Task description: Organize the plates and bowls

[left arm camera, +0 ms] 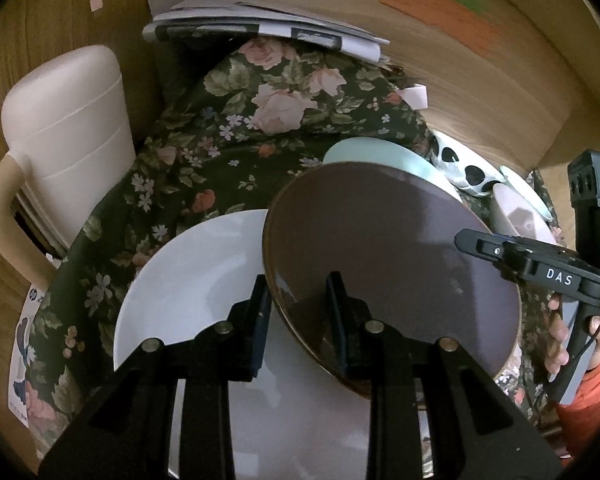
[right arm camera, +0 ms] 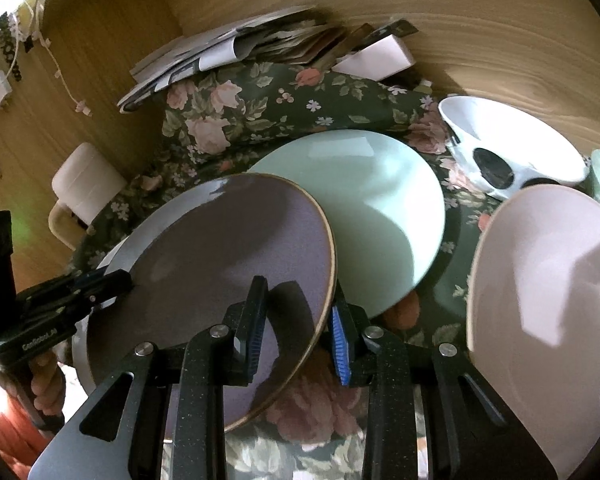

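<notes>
The purple plate [left arm camera: 392, 264] is taken as the landmark. It is held tilted above the floral cloth [left arm camera: 204, 160] that covers the bench, and it is gripped at two places on its rim. The left claw [left arm camera: 300, 320] is closed on the plate's near edge in the left wrist view, one finger [left arm camera: 260, 320] under the rim and the other over the plate's face. The right claw [right arm camera: 296, 316] is closed on the brown-trimmed edge at the opposite side, one finger [right arm camera: 252, 320] on the upper face and the blue-padded one [right arm camera: 340, 344] below the rim.

Beneath the plate's left-claw side a white plate [left arm camera: 192, 280] lies flat on the cloth and is partly overlapped by the plate. Behind the plate, a pale green plate [right arm camera: 380, 208] is seen, its near rim hidden under the purple plate's edge. Beyond the purple plate's right-claw side a pink bowl [right arm camera: 540, 312] stands close, with a narrow strip of cloth between it and the green plate. Further behind that, a white bowl with black spots [right arm camera: 500, 144] is tipped near the wooden wall.

Behind the plate and well apart, a stack of papers [left arm camera: 260, 24] rests at the cloth's far edge. A cream lidded jug [left arm camera: 64, 128] stands at the cloth's edge beyond the white plate. Open cloth is left between the plate and the papers.
</notes>
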A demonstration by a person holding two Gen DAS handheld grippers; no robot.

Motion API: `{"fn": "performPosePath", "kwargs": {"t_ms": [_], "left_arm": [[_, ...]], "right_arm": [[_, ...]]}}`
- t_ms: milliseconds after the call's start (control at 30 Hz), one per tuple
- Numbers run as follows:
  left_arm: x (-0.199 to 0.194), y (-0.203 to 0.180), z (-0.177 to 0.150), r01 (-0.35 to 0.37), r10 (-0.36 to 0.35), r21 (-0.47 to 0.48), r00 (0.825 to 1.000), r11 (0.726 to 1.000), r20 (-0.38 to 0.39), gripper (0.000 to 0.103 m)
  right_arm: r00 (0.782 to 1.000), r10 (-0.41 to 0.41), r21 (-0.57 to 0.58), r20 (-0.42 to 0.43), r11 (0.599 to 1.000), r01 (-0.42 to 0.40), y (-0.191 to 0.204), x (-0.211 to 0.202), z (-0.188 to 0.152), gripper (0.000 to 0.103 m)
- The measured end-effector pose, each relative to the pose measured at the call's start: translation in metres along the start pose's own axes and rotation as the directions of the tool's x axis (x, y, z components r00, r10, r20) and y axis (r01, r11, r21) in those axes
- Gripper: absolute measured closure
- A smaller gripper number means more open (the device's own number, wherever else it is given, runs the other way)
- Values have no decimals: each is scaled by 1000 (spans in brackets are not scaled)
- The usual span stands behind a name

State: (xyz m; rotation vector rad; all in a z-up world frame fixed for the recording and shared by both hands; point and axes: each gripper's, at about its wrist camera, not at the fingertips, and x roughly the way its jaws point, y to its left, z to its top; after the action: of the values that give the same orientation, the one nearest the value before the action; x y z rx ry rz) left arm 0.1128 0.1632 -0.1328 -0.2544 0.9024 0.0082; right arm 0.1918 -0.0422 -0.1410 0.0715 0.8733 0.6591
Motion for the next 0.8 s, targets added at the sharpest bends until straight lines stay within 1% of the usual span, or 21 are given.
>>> {"fn": "performPosePath", "kwargs": {"t_ms": [400, 800], "left_arm": [[-21, -24, -9, 31, -31, -5, 999, 999, 28, 76], [-39, -58, -26, 54, -56, 28, 997, 998, 53, 76]], "right_arm": [[999, -13, 3, 52, 1000, 12, -5, -38, -20, 77], [996, -24, 33, 86, 999, 21, -20, -76, -47, 77]]}}
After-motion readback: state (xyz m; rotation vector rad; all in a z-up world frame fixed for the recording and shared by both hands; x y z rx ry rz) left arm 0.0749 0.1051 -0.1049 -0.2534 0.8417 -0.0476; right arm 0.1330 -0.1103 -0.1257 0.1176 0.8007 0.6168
